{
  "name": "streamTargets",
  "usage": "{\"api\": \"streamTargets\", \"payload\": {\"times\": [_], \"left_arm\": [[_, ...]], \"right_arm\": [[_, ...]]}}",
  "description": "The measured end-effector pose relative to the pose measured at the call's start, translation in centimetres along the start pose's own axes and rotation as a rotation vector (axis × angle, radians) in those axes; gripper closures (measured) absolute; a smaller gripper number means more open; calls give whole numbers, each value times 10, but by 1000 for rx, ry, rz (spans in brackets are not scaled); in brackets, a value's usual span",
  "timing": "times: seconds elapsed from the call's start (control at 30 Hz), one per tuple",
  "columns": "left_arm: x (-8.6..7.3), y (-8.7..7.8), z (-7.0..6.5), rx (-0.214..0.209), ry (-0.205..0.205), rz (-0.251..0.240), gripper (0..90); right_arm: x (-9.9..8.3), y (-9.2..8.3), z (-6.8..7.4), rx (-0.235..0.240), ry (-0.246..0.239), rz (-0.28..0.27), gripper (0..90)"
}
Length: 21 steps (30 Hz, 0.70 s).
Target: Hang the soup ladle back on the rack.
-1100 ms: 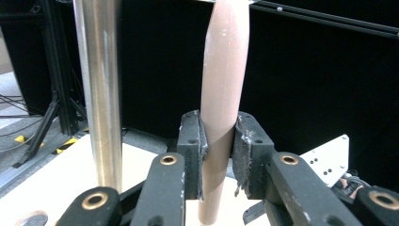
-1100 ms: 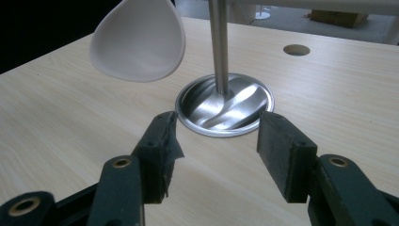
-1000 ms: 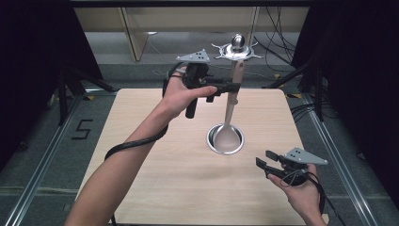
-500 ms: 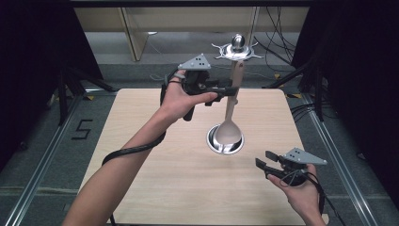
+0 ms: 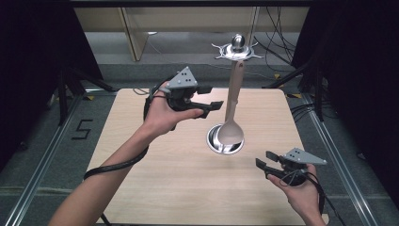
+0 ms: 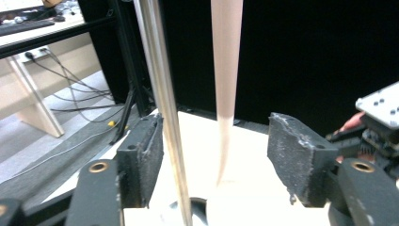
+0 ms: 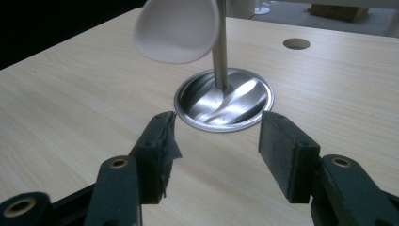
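While the wooden spoon [image 5: 231,123] hangs from the stand [image 5: 238,47] above the counter [image 5: 155,183], the left gripper [image 5: 212,106] fingers have just been opening, released beside its handle; right gripper [image 5: 266,163] fingers released.

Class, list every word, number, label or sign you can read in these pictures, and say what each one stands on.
"5" – a black numeral marked on the grey floor left of the light wooden table, seen in the high view.
No other writing is legible: the pale wooden spoon, the shiny metal stand and both grippers carry no readable marks.
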<state>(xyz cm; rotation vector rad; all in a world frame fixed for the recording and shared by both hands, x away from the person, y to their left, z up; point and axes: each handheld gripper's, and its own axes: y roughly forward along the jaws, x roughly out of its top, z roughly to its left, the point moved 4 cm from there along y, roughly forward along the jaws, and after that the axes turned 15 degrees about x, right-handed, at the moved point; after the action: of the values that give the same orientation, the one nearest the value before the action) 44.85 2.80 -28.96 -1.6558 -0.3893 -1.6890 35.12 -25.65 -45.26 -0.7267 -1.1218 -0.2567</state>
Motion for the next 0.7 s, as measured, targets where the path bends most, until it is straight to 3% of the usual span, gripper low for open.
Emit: {"api": "streamTargets", "payload": {"times": [0.37,0.43,0.5,0.6,0.7], "left_arm": [[-43,-41,6,48,29,25,314],[-52,-49,9,59,19,36,312],[-61,-57,11,64,1,37,311],[-70,-64,15,76,7,29,311],[-90,-78,22,118,3,41,312]], "right_arm": [[-1,0,1,3,13,8,457],[-1,0,1,2,19,10,456],[-2,0,4,-3,61,14,455],[-2,0,4,-3,57,13,455],[-2,0,3,-7,54,17,453]]}}
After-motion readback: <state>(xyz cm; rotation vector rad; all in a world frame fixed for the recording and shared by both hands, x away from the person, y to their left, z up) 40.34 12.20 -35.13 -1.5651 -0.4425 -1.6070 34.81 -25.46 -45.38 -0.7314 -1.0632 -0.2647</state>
